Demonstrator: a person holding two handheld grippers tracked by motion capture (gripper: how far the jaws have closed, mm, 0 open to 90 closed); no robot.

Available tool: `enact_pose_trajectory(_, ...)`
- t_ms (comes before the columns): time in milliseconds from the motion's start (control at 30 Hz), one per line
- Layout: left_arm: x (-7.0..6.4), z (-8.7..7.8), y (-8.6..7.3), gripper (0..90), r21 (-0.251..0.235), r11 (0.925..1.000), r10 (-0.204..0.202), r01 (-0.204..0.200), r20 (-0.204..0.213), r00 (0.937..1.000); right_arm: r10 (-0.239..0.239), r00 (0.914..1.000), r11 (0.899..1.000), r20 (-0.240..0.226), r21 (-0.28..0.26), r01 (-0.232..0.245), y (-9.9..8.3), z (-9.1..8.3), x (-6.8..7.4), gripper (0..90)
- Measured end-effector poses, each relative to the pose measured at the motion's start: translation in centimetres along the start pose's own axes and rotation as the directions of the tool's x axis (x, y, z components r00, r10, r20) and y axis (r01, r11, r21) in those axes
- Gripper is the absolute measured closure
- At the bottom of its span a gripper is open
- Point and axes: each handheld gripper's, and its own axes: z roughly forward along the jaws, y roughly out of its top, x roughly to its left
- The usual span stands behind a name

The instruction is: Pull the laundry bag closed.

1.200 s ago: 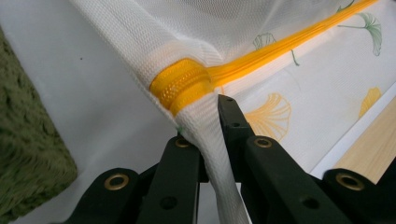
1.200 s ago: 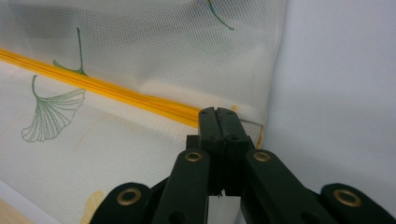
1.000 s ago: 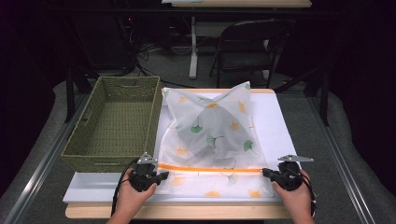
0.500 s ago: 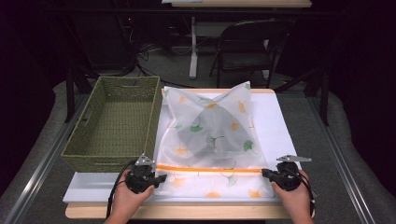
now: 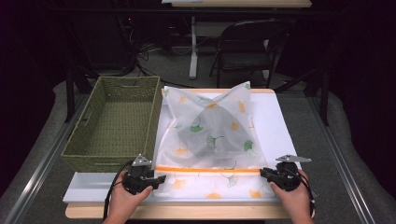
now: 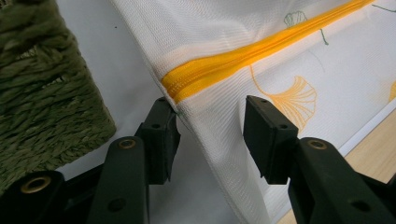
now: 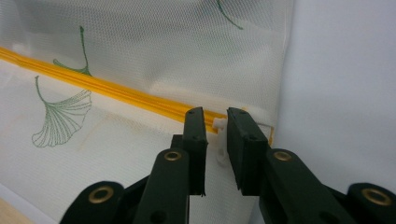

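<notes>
Where right gripper fingers close, white zipper pull half-hidden.

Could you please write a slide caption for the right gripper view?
Right gripper closing its fingers on the white zipper pull of a ginkgo-print mesh laundry bag.

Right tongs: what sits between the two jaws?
The bag's white zipper pull, at the orange zipper's end, sits in the right tongs' narrow gap, per the right gripper view.
</notes>
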Motion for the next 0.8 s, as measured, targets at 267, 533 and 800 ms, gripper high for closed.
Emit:
enact_pose_trajectory(267,0.0,-0.2,0.0,51.9,0.001,1.0,0.005,-0.005,-0.015,0.9999,-0.013,0.9998,1.0,0.015,0.008,0.013,0.1,-0.1,0.1,67.8)
enact_pose_trajectory(533,-0.1,-0.7,-0.1,50.0,0.01,0.9999,0.01,-0.01,-0.015,0.9998,-0.01,0.9992,1.0,0.037,-0.005,0.01,0.1,-0.5,-0.2,62.0)
enact_pose_trajectory(800,-0.5,-2.6,-0.2,46.7,-0.002,0.9997,0.023,-0.023,-0.019,0.9996,-0.033,0.9987,0.999,0.038,-0.005,0.034,0.2,-1.1,-0.1,52.6)
